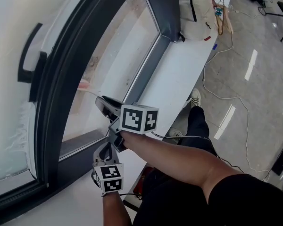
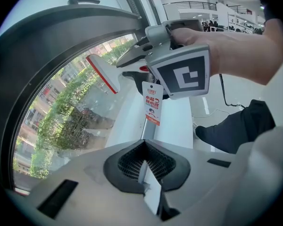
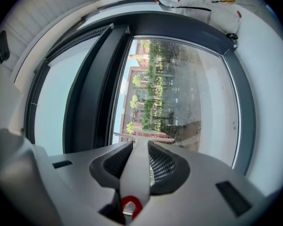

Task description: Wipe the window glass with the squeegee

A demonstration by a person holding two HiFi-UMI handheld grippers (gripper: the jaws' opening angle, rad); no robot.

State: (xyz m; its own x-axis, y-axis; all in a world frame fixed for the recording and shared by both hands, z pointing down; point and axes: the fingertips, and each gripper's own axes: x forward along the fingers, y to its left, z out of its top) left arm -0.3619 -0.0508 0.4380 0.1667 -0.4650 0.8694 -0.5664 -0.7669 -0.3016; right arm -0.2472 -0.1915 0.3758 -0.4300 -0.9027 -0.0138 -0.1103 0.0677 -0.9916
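1. The right gripper (image 3: pixel 137 149) has its jaws pinched on the squeegee (image 2: pixel 104 73) handle. The handle runs out between the pads towards the glass (image 3: pixel 188 88).
2. The squeegee's red-edged blade lies at or against the pane. In the right gripper view it sits at the pane's 6 o'clock. Whether the whole edge touches cannot be told.
3. The left gripper (image 2: pixel 144 160) has its jaws pressed together. A thin white sliver (image 2: pixel 149 192) shows at the seam, and I cannot tell whether it is a held thing or part of a jaw. In the head view this gripper sits at 7 o'clock of the right one, just below it.
4. Risk, streaks: the pinch is on a narrow handle, so the blade could pivot. One end would then lift and leave unwiped bands.
5. Risk, frame strike: the dark frame (image 1: pixel 61 93) is near the blade at 9 o'clock. A stroke carried too far would knock the blade against it and could loosen the grip.
6. Risk, tag: a paper tag (image 2: pixel 152 105) hangs from the squeegee at 6 o'clock below the right gripper. It could swing onto the wet pane or catch.
7. Risk, collision: the grippers are close together, so a downward stroke could bump the right gripper into the left.
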